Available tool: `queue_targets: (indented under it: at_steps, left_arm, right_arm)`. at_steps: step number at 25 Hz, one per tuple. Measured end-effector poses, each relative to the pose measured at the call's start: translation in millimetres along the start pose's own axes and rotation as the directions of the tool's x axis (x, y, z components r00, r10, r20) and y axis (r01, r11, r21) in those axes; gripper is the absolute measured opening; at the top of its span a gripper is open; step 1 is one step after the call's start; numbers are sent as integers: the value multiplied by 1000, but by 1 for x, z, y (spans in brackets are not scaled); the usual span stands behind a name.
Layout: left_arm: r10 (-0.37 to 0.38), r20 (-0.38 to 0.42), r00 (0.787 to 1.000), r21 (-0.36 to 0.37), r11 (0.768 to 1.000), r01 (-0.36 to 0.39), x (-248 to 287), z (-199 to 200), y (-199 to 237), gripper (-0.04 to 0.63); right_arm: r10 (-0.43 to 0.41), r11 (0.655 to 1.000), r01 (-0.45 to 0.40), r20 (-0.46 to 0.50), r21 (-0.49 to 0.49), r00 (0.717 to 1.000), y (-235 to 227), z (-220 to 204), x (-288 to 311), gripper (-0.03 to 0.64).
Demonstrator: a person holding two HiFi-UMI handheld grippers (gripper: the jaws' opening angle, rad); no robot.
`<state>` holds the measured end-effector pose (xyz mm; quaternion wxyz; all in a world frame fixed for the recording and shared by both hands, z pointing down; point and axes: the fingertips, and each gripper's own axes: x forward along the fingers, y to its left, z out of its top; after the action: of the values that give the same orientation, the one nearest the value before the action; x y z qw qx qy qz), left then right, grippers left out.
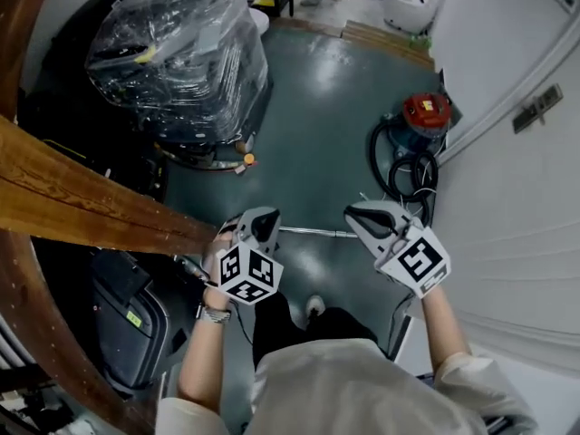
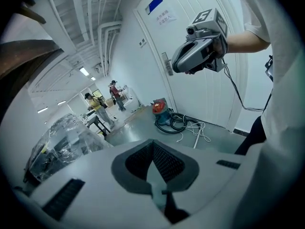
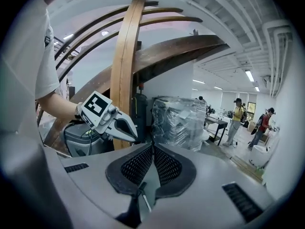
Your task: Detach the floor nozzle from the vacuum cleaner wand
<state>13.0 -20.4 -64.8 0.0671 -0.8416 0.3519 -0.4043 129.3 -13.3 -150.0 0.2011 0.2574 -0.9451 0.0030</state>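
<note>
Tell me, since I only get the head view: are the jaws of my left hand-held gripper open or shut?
Observer: Shut. The left gripper view shows the left hand-held gripper with its jaws together and nothing between them.
Operator: And the other one?
Observer: The right hand-held gripper is shut and empty too, by its own view.
Operator: Anything marked on the white door near the red-topped canister vacuum?
Observer: Yes, the left gripper view shows a blue sign high on it.

place: industrial workshop hall | cues: glossy grey floor [image 1: 317, 107]; plastic-wrapped machine [image 1: 181, 53]; bare ceiling pipes [image 2: 106, 37]
</note>
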Motion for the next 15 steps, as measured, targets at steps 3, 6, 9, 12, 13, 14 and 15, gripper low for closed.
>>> queue_targets:
  at_steps: [3, 6, 9, 12, 13, 14, 15]
  left_arm:
    - [-15, -9, 1000, 8, 1000, 15, 30, -24, 7, -1]
    - [-31, -14, 999, -6, 1000, 31, 58, -50, 12, -1]
    - [-29, -13, 999, -41, 999, 29, 84, -76, 19, -2]
    - [-30, -7, 1000, -78, 997, 29, 105, -100, 22, 0]
    - [-31, -6, 999, -87, 996, 30, 111, -107, 23, -2]
    - [-32, -7, 999, -94, 995, 31, 118, -115, 24, -1]
    - [-33, -7, 999, -99, 995, 32, 125, -123, 25, -2]
  right_arm:
    - [-15, 1000, 15, -19, 25, 1000, -13, -28, 27, 31]
    - [-18, 999, 19, -47, 40, 999, -21, -59, 58, 31]
    - [-2, 999, 5, -70, 44, 998, -24, -88, 89, 31]
    - [1, 997, 4, -65, 71, 998, -27, -111, 114, 31]
    - [-2, 997, 7, -65, 77, 998, -28, -119, 122, 31]
    - [-5, 997, 10, -67, 78, 998, -29, -126, 129, 31]
    - [-6, 997, 12, -69, 77, 998, -30, -134, 137, 31]
